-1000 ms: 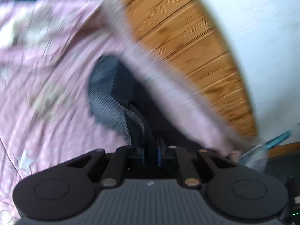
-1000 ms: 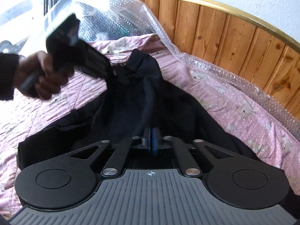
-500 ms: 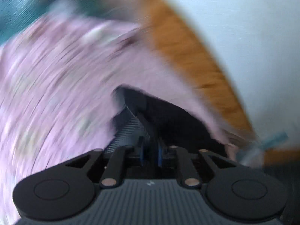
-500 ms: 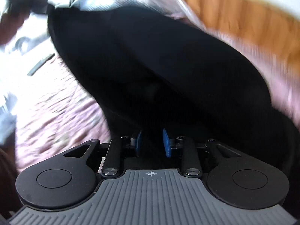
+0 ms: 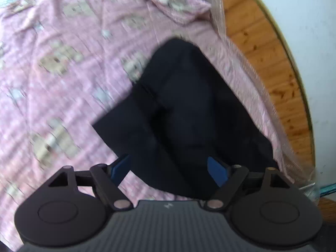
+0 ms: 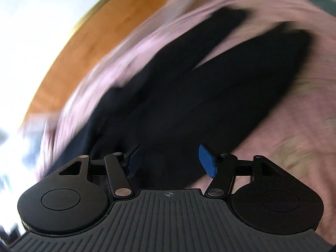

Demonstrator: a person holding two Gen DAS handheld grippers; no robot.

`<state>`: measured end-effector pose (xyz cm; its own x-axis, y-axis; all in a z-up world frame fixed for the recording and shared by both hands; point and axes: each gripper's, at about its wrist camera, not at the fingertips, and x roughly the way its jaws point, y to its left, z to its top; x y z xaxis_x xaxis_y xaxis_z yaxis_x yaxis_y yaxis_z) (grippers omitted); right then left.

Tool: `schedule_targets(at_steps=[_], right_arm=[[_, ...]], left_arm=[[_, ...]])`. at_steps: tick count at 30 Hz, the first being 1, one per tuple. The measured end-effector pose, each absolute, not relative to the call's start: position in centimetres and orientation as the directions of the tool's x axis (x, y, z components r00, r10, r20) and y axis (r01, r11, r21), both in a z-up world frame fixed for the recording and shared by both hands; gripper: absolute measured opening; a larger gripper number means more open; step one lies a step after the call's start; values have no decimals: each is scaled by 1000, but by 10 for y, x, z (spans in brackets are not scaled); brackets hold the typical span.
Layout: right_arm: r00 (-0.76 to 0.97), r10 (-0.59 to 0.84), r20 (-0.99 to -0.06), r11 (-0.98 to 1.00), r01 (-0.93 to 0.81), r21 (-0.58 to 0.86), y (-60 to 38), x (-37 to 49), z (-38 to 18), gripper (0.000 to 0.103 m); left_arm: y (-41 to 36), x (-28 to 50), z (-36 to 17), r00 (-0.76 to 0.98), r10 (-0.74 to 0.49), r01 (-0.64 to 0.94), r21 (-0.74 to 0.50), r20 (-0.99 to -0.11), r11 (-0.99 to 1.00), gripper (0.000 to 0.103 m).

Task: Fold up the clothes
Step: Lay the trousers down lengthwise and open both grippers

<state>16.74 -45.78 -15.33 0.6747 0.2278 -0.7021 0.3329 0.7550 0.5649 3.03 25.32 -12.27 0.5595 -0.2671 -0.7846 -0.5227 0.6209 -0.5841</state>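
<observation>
Dark garment [image 5: 189,113] lies on the pink bedspread [image 5: 63,84]. Left tool [image 5: 169,169] and right tool [image 6: 171,160]: jaws just opened, apart, cloth below them, unclamped. No readable writing.

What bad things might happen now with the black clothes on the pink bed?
1. Both grippers have just been opening, so the black garment is let go and may settle crooked, spoiling the fold.
2. The left gripper hovers right over the cloth; its fingers might snag an edge and drag it.
3. The garment lies near the bubble wrap by the wooden headboard, so a sleeve might catch on it.
</observation>
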Motion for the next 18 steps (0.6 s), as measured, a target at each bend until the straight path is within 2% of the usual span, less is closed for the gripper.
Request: schedule_targets(at_steps=[1, 3, 8, 15, 18], right_arm=[[694, 198, -692, 700, 394, 595, -482, 170, -154, 82], [713, 170, -680, 607, 468, 642, -517, 177, -158, 83], [678, 155, -718, 516, 564, 644, -550, 196, -178, 85], [633, 194, -750, 553, 560, 616, -536, 197, -194, 85], [615, 219, -758, 569, 550, 611, -529, 186, -197, 85]], left_arm=[[246, 33, -125, 562, -266, -521, -585, -783, 622, 89], [233, 37, -129, 566, -264, -518, -586, -781, 624, 95], [221, 44, -145, 570, -256, -576, -602, -780, 553, 95], [225, 18, -155, 590, -230, -678, -629, -774, 381, 96], [231, 0, -158, 601, -205, -696, -632, -773, 340, 100]])
